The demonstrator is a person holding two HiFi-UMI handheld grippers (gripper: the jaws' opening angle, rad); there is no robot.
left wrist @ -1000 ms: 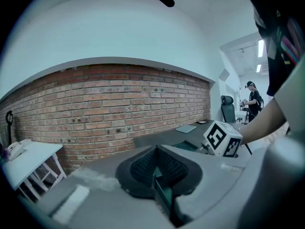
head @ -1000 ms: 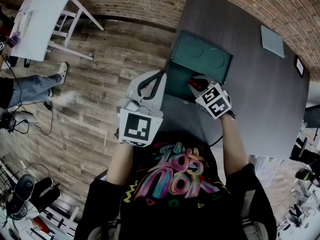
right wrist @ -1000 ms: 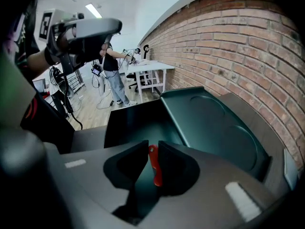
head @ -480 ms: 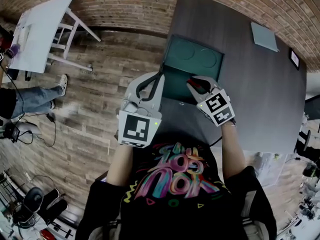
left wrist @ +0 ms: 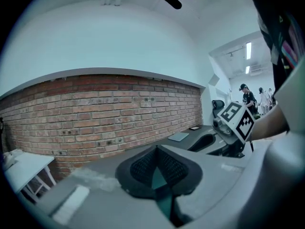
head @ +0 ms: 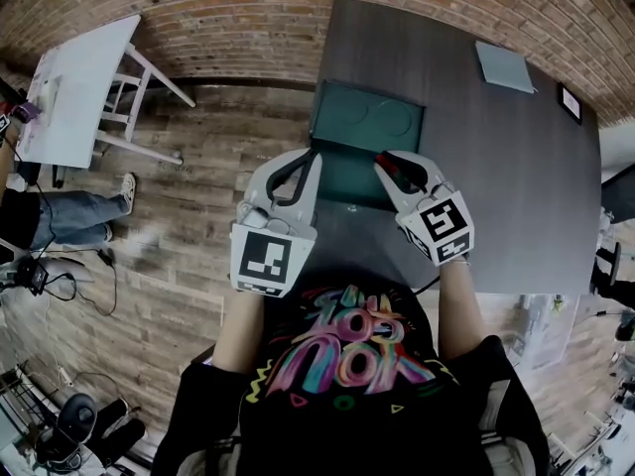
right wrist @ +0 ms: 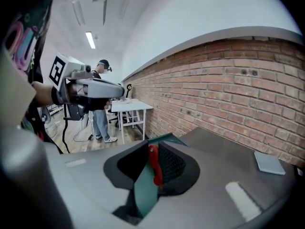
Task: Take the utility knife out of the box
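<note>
Right gripper (head: 390,160), higher than before, jaws on red utility knife (right wrist: 153,168).

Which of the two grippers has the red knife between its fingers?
The right gripper: the red utility knife stands upright between its fingers. The left gripper shows no knife.

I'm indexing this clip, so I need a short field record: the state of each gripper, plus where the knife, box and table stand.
left gripper: jaws together, nothing between the pads, tips by the box's left edge
right gripper: shut on the utility knife
utility knife: red, clamped between the pads, held over the open box
box: green, lid folded back, near the table's front edge
table: dark, with a pale flat pad at its far side
</note>
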